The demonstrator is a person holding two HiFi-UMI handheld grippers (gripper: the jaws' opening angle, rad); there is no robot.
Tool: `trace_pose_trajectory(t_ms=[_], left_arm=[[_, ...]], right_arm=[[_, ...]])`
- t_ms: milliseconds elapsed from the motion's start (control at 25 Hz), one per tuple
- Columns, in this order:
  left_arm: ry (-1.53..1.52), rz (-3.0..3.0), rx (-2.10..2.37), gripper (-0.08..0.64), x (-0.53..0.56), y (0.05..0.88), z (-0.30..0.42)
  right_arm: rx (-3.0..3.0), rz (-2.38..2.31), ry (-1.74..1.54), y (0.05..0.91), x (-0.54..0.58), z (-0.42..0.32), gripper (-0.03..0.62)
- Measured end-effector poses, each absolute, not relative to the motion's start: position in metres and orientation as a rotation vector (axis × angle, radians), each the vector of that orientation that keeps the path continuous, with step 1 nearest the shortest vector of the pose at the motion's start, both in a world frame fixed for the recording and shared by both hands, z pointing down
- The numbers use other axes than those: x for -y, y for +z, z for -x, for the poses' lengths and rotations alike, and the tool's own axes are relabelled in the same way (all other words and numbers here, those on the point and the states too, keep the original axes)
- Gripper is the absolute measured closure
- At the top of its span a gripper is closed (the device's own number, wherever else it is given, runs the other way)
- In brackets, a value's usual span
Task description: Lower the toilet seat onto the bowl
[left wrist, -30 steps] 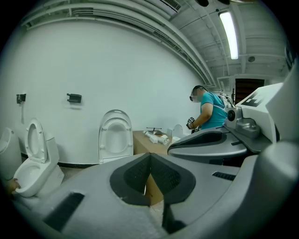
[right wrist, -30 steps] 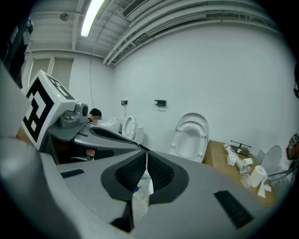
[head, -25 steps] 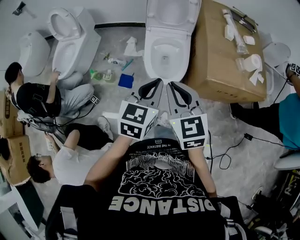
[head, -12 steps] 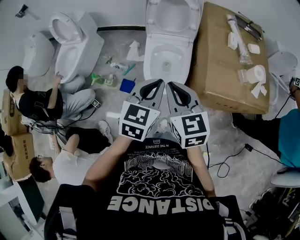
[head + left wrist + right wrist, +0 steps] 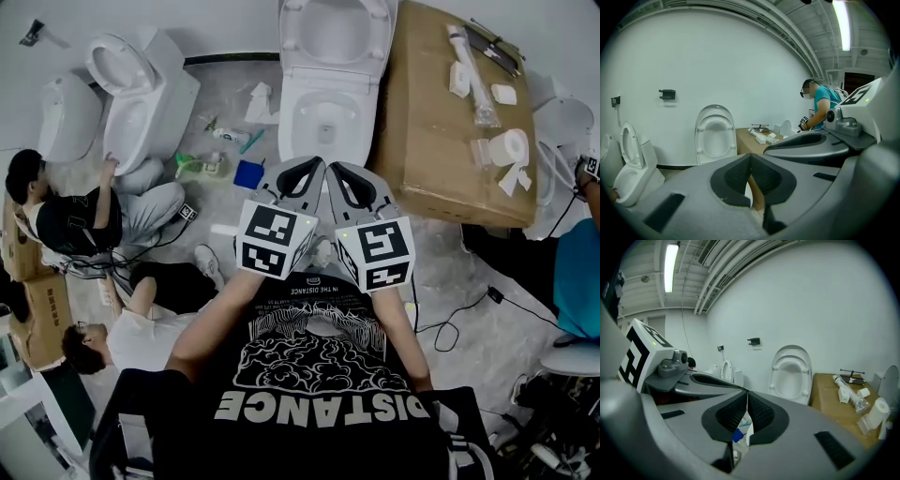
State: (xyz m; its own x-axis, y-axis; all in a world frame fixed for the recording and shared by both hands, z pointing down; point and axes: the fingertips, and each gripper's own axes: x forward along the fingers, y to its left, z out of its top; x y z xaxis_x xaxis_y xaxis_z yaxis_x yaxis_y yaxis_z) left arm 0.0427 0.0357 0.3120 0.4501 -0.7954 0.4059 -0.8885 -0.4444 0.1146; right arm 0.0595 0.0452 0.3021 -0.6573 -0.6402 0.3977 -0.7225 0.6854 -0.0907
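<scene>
The white toilet stands against the far wall with its seat (image 5: 333,33) raised upright above the open bowl (image 5: 323,117). In the head view my left gripper (image 5: 317,162) and right gripper (image 5: 338,167) are held side by side, tips at the bowl's near edge, both shut and empty. From the left gripper view the raised seat (image 5: 714,136) is well ahead, beyond the closed left gripper (image 5: 750,157). The right gripper view shows the seat (image 5: 790,373) far ahead of the closed right gripper (image 5: 746,393). Neither gripper touches the seat.
A large cardboard box (image 5: 441,141) with pipe parts and a paper roll stands right of the toilet. A second toilet (image 5: 141,94) is at the left, with people sitting on the floor (image 5: 94,206). A blue item (image 5: 250,173), bottles and cables lie around. A person in teal (image 5: 577,244) is at the right.
The toilet and box have slid slightly left and lower in the head view as I came a little closer. Both grippers keep side by side and shut.
</scene>
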Motion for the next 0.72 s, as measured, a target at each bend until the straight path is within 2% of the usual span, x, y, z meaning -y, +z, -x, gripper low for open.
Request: trace_pose_trajectory(t_ms=[720], left_arm=[[0.438,-2.408,1.299,0.549,0.090,0.333,0.013]], right_arm=[[2.425,-1.156,0.405,0.319,0.078,-0.005,0.570]])
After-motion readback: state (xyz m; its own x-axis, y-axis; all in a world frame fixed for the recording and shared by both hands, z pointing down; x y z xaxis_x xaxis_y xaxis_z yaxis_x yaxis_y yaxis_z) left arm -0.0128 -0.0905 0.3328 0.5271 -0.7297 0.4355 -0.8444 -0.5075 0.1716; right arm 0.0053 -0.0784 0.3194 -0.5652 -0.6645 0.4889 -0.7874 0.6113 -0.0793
